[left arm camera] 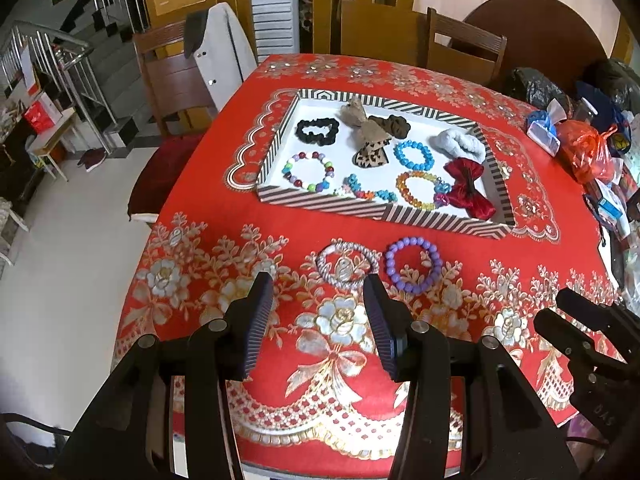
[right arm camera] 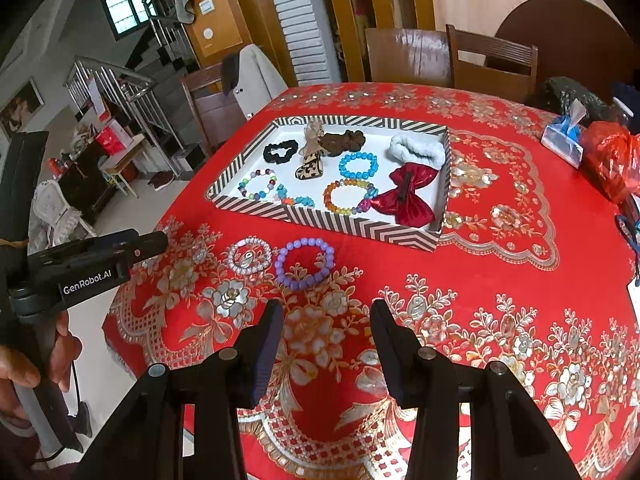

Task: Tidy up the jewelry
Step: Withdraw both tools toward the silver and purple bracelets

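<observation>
A striped tray point(left arm camera: 432, 218) point(right arm camera: 360, 232) on the red tablecloth holds bead bracelets, scrunchies and a red bow point(left arm camera: 468, 188) point(right arm camera: 404, 196). In front of it on the cloth lie a purple bead bracelet point(left arm camera: 414, 264) point(right arm camera: 306, 263) and a silvery hair tie point(left arm camera: 347, 264) point(right arm camera: 250, 259). My left gripper point(left arm camera: 318, 284) is open and empty, just short of the hair tie. My right gripper point(right arm camera: 326, 310) is open and empty, just short of the purple bracelet. The right gripper also shows in the left wrist view point(left arm camera: 576, 316).
Plastic bags and clutter point(left arm camera: 588, 148) point(right arm camera: 608, 156) sit at the table's right side. Wooden chairs point(left arm camera: 464, 48) point(right arm camera: 492, 60) stand behind the table, one with a coat point(left arm camera: 220, 52). The table's left edge drops to a white floor.
</observation>
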`<act>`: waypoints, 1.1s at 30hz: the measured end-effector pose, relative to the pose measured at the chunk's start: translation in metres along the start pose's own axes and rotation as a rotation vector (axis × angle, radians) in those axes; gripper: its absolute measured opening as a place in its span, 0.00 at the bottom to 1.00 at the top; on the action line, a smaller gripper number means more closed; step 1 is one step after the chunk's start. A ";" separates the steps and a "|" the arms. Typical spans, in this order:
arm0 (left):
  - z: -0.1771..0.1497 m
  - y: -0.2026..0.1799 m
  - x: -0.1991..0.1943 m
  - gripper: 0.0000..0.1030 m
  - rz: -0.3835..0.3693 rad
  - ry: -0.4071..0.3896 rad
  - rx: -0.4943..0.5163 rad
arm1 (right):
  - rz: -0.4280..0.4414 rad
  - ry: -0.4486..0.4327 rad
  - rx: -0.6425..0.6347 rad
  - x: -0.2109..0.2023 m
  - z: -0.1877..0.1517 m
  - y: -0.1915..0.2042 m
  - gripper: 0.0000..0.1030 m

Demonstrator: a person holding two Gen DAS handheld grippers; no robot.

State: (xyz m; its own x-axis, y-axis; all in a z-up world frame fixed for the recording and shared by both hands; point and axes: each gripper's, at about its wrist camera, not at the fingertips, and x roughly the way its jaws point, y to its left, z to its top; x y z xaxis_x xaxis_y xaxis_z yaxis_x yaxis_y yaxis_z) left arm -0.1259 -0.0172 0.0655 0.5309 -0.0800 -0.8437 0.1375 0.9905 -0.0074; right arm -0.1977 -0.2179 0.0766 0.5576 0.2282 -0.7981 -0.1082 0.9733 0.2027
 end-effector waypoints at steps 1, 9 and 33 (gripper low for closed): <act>-0.002 0.000 -0.001 0.45 0.002 0.001 0.000 | -0.001 0.000 -0.001 -0.001 -0.002 0.000 0.42; -0.013 0.010 0.002 0.45 -0.005 0.033 -0.025 | 0.006 0.026 0.006 0.005 -0.010 -0.003 0.42; -0.007 0.040 0.039 0.58 -0.077 0.138 -0.105 | 0.025 0.108 0.006 0.049 -0.003 -0.003 0.42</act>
State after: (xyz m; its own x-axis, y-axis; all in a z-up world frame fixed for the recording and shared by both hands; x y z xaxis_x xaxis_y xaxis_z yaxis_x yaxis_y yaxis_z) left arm -0.1055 0.0204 0.0282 0.4015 -0.1469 -0.9040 0.0812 0.9889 -0.1247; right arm -0.1724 -0.2095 0.0350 0.4628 0.2539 -0.8493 -0.1155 0.9672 0.2262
